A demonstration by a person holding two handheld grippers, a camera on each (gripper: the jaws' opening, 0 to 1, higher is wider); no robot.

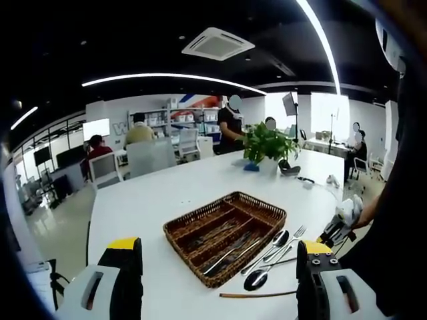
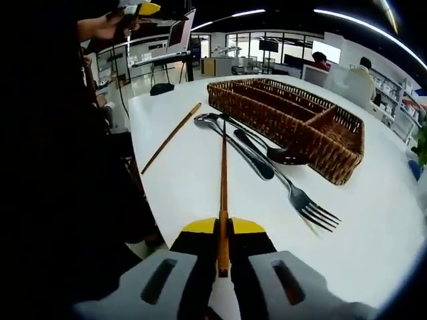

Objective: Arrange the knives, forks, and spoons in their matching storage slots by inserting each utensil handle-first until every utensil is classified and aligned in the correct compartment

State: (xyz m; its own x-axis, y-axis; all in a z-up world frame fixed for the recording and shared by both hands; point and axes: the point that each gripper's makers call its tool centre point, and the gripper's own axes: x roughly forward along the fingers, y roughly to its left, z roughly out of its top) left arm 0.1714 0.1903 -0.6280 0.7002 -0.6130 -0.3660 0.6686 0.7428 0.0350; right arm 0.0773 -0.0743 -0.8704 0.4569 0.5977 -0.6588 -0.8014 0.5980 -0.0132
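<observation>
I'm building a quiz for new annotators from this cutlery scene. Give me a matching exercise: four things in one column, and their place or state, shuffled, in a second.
Things:
1. chopstick
2. second chopstick
3. fork
4. wicker tray

Places or states:
A. lies loose on the table, apart from the other cutlery
B. holds utensils in long compartments
C. clamped in the right hand-held gripper
D. lies on the table beside the spoons, tines away from the tray's far end

Pairs: 1-C, 2-A, 3-D, 4-B

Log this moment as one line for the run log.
right gripper: shut on chopstick | left gripper: open, idle | basket: some cutlery inside | fork, spoons: on table
</observation>
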